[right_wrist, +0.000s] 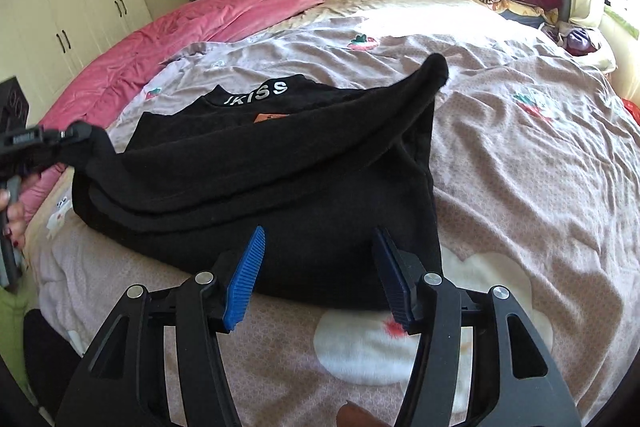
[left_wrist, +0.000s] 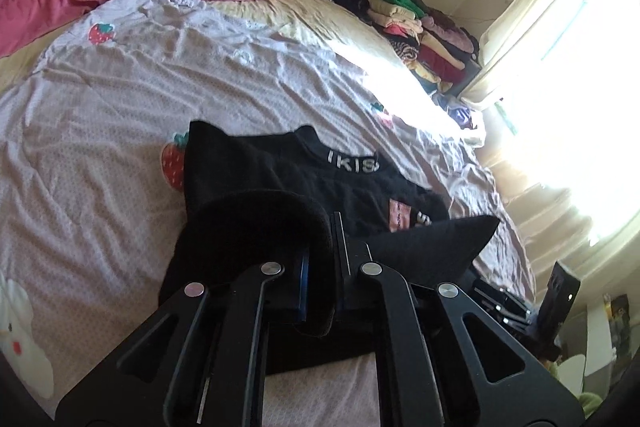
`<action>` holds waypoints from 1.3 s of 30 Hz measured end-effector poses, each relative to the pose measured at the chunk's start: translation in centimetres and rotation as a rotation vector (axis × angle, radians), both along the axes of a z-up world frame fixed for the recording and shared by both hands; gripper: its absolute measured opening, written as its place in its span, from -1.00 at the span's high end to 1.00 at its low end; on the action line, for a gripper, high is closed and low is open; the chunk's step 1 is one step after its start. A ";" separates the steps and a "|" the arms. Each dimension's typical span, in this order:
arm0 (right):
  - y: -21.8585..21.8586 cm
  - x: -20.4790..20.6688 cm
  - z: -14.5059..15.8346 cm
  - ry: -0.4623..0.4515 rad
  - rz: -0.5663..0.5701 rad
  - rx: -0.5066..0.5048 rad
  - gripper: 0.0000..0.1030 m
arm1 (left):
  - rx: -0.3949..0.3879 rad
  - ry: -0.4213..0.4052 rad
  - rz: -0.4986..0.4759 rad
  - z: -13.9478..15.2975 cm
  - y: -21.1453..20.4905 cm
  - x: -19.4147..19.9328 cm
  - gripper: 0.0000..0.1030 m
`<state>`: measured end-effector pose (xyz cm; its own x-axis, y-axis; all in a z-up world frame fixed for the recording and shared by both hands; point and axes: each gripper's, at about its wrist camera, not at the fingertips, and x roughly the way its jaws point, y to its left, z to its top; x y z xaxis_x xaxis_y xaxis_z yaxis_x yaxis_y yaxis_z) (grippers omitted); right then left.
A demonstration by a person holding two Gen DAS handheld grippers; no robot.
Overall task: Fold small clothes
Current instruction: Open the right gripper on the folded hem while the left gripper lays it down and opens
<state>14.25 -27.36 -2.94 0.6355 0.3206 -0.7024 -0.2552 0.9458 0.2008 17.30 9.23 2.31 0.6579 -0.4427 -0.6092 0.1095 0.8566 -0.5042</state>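
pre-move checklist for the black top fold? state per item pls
1. Left gripper clamped on the black top: ok, shut on a bunch of fabric at the garment's left end.
2. Right gripper free: ok, jaws open over the near hem, blue pads not pressing cloth.
3. Top lying flat: not ok, a sleeve or edge is lifted and stretched across the body toward the left gripper.
4. Collar lettering facing up: ok.
5. Room on the bedspread beside the top: ok, though wrinkled.
6. How many layers the left gripper holds: cannot tell.
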 end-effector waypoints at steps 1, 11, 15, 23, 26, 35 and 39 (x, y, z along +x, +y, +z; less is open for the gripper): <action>0.1 0.4 0.1 -0.003 0.000 -0.003 -0.06 | -0.005 -0.005 0.018 0.3 0.3 0.6 0.94; 0.1 3.9 1.1 -0.037 -0.036 -0.023 -0.06 | -0.171 0.027 0.215 -2.4 4.5 5.3 0.88; 0.1 4.1 1.4 -0.042 -0.033 -0.039 -0.06 | -0.147 -0.018 0.205 -2.7 3.9 4.7 0.24; 1.7 3.5 0.9 -0.003 0.053 -0.075 -0.06 | -0.040 -0.067 0.140 -1.0 3.4 1.5 0.24; 3.1 3.4 0.2 0.011 0.098 -0.116 -0.06 | -0.009 -0.041 0.061 -1.5 1.8 0.4 0.24; 5.2 6.2 -0.3 0.020 0.146 -0.114 -0.06 | 0.086 0.087 -0.132 -5.9 -3.7 1.1 0.18; 5.3 8.0 0.4 0.003 0.145 -0.091 -0.06 | 0.069 0.070 -0.130 -5.8 -3.8 2.2 0.14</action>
